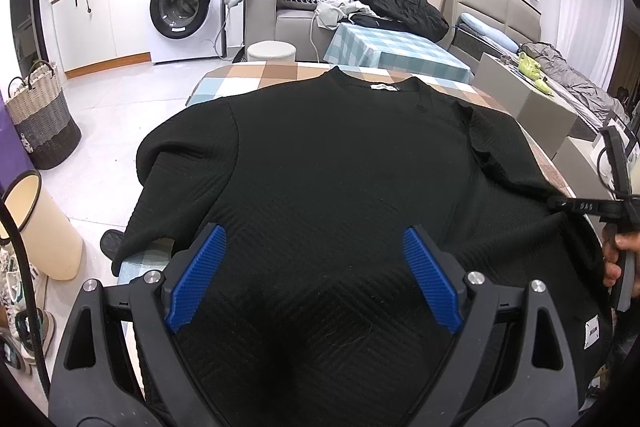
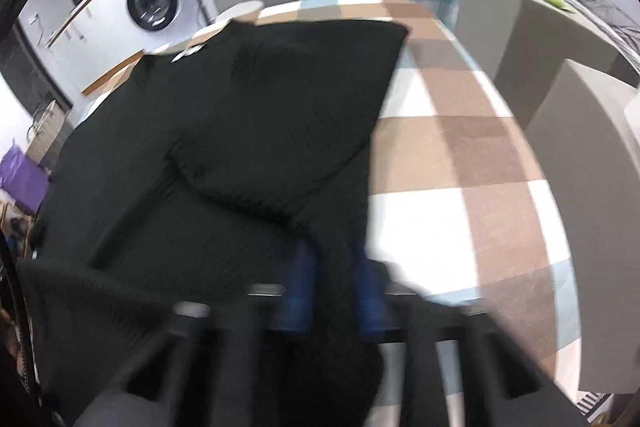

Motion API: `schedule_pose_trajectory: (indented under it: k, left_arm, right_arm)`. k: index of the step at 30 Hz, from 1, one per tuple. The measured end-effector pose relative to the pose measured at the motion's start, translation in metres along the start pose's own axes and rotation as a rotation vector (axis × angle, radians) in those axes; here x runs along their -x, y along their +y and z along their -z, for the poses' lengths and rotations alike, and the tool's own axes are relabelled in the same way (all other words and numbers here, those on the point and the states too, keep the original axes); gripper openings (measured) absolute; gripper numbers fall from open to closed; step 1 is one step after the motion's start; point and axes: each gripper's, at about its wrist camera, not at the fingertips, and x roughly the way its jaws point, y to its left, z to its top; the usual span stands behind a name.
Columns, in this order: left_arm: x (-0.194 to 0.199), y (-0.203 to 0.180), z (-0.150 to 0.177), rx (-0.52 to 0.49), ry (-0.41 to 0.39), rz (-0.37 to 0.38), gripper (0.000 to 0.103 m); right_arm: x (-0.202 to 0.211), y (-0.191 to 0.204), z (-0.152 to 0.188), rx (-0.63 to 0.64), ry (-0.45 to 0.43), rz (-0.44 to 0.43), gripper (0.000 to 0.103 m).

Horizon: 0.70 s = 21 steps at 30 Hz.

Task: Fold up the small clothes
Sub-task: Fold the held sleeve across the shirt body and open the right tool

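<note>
Sweater point(image 1: 340, 167) lies spread on checked tablecloth point(image 2: 460, 147), washing machine point(image 1: 184, 7) behind.

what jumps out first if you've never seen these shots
A black top spread over the checked table fills both views, its collar label at the far edge. The left gripper hangs wide open above its hem, blue pads apart. On the right, the right gripper is shut on the sleeve, which lies folded in over the body.
</note>
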Motion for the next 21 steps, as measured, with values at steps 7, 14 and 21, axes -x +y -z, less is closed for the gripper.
schedule_pose_trajectory:
  k: [7, 14, 21]
  left_arm:
    - [0.001, 0.003, 0.000, 0.005, -0.001, -0.004, 0.090]
    - [-0.001, 0.010, -0.002, 0.026, 0.004, -0.009, 0.090]
    - [0.000, 0.032, -0.002, 0.118, 0.015, -0.020, 0.090]
  right_arm:
    - [0.016, -0.054, 0.008, -0.238, -0.036, 0.022, 0.035]
    - [0.049, -0.027, 0.002, -0.190, -0.152, -0.054, 0.038]
    - [0.015, 0.019, -0.023, -0.153, -0.099, -0.123, 0.038]
